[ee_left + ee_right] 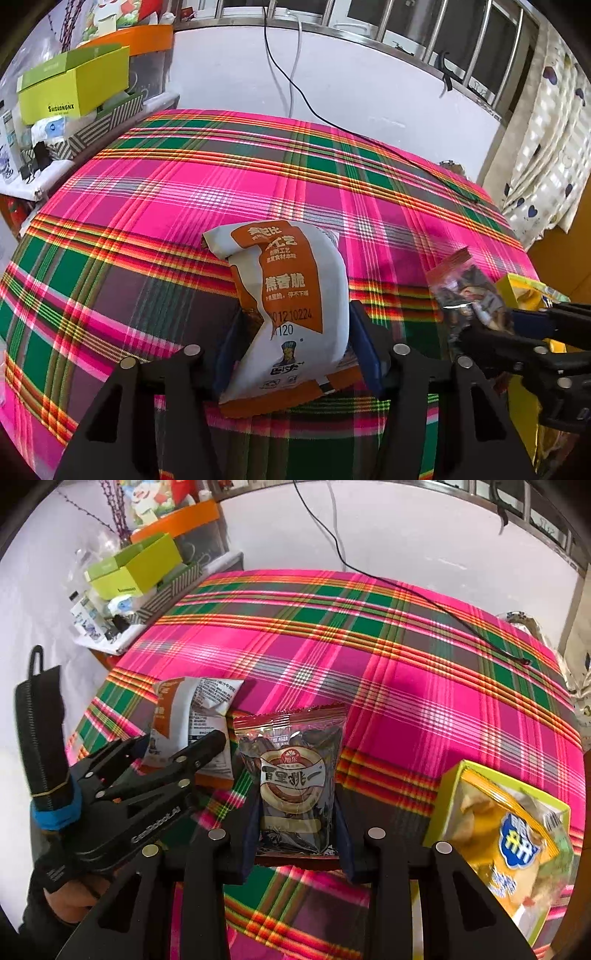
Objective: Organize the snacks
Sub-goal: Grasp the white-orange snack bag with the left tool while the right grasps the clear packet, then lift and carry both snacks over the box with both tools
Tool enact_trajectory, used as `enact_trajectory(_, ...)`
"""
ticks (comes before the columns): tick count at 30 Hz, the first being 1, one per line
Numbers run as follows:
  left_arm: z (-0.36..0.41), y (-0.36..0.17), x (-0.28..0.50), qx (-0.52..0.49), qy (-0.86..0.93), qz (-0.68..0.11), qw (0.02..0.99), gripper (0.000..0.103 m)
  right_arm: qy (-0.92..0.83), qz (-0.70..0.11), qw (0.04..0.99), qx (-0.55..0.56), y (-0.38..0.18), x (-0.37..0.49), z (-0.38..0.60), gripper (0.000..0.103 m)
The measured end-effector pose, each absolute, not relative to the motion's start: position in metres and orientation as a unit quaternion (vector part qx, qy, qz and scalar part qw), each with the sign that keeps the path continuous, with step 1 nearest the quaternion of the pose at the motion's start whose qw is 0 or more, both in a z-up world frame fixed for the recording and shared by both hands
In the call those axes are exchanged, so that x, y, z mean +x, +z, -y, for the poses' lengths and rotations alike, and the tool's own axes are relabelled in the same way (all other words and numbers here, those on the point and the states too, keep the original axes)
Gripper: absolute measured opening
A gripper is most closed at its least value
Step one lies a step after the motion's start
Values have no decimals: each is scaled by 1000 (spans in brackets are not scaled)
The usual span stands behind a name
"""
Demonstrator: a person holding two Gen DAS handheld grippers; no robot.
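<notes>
My left gripper (291, 343) is shut on a white and orange snack packet (291, 295), held upright above the plaid tablecloth (221, 177). The packet (192, 716) and the left gripper (181, 749) also show in the right wrist view at the left. My right gripper (297, 834) is shut on a clear packet with a red top edge and dark contents (295, 771). That packet (465, 291) and the right gripper (491, 325) show at the right of the left wrist view. A yellow-green box (447, 794) holding a yellow chip bag (509, 842) sits at the right.
A black cable (424, 598) runs across the far side of the tablecloth (332, 646). A side table at the far left carries a lime box (74, 85), an orange-rimmed bin (147, 40) and small clutter. A curtain (546, 155) hangs at the right.
</notes>
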State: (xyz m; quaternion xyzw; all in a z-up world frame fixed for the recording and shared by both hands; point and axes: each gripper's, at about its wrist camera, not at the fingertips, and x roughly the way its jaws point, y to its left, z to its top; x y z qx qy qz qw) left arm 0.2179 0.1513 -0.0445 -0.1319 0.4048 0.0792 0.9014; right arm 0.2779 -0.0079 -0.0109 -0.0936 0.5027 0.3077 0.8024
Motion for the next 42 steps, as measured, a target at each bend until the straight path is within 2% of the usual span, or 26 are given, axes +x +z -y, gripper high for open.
enact_trajectory(11,-133,-37,207,-96,81,-401,908,49,309,-489,813,-73,5,259,31,33)
enact_trajectory(42,-47,34,123,-81,34,-358,930,49,308,-422,853,6,47,177,132,33)
